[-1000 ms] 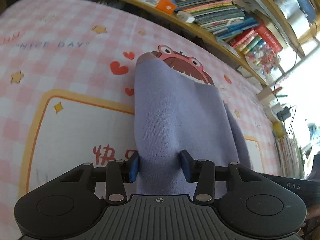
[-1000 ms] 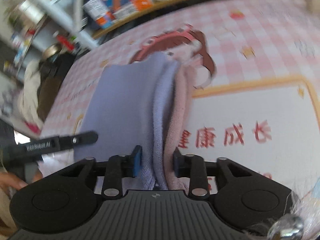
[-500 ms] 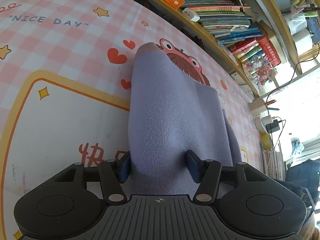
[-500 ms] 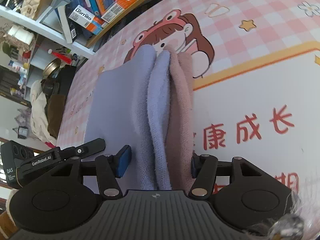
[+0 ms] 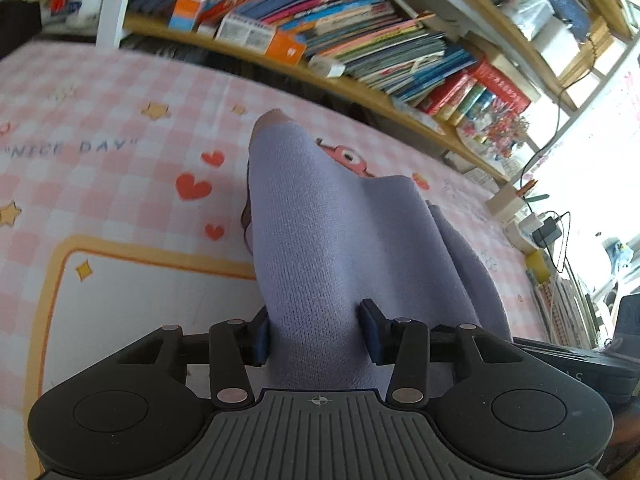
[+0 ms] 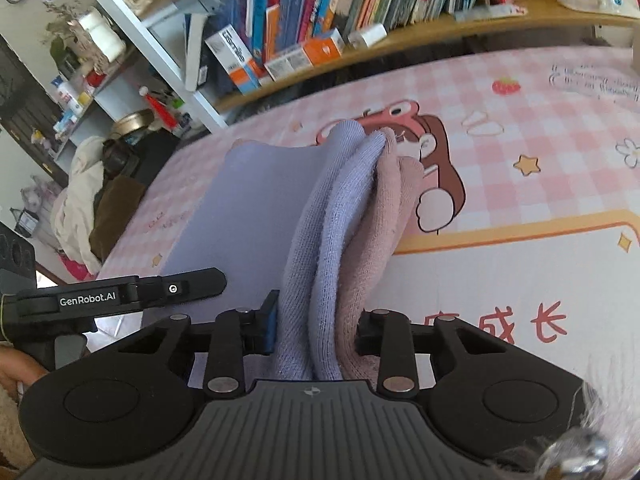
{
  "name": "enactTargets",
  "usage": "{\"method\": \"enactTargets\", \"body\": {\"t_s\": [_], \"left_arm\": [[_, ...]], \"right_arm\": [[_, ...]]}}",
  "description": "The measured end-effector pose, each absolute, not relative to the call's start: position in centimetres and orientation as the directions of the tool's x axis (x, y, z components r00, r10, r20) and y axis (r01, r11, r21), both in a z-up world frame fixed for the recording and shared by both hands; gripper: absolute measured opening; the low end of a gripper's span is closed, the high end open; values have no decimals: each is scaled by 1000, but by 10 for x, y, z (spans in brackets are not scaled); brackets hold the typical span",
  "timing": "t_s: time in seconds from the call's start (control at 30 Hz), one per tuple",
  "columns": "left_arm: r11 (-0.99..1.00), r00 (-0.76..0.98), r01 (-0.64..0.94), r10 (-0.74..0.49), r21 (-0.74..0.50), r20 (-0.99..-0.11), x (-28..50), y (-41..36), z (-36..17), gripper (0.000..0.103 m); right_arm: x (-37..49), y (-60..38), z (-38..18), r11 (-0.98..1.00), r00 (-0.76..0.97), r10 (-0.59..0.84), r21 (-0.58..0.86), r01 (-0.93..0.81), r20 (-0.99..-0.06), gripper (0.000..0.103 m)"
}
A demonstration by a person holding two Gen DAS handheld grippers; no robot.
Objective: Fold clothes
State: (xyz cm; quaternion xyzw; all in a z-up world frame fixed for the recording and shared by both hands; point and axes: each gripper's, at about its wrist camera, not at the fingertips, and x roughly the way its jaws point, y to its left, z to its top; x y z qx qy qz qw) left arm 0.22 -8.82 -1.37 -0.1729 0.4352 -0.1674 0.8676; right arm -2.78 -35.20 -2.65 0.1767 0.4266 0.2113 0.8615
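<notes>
A lavender knitted garment [image 5: 332, 240] with a pink part lies in folds on the pink checked mat [image 5: 104, 184]. My left gripper [image 5: 316, 336] has its blue pads against both sides of a thick lavender fold. In the right wrist view the garment [image 6: 344, 216] shows lavender and pink layers bunched upright. My right gripper [image 6: 316, 330] is shut on these layers at their near end. The left gripper's body [image 6: 112, 296] shows at the left, beside the flat lavender panel [image 6: 248, 208].
A wooden shelf with stacked books [image 5: 360, 28] runs along the mat's far edge. Books and boxes [image 6: 304, 24] stand behind the mat. A pile of clothes [image 6: 84, 200] lies at the left. Cables and a charger [image 5: 544, 232] sit at the right.
Both grippers' jaws, wider half a second ago, have closed in on the folds again. Both views have tilted up and show more of the shelf.
</notes>
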Motion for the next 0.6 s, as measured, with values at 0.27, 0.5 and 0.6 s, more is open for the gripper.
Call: {"method": "enactTargets", "body": {"t_s": [0.27, 0.5, 0.6], "left_arm": [[888, 576, 167, -440, -428, -689, -3, -95, -9, 43], [885, 572, 179, -449, -429, -687, -5, -100, -10, 43], [883, 569, 185, -453, -431, -686, -7, -102, -10, 43]], "right_arm": [[-34, -356, -21, 851, 563, 507, 483, -207, -652, 30], [-40, -360, -21, 851, 567, 503, 487, -195, -653, 30], [-42, -363, -22, 853, 569, 498, 486, -189, -654, 30]]}}
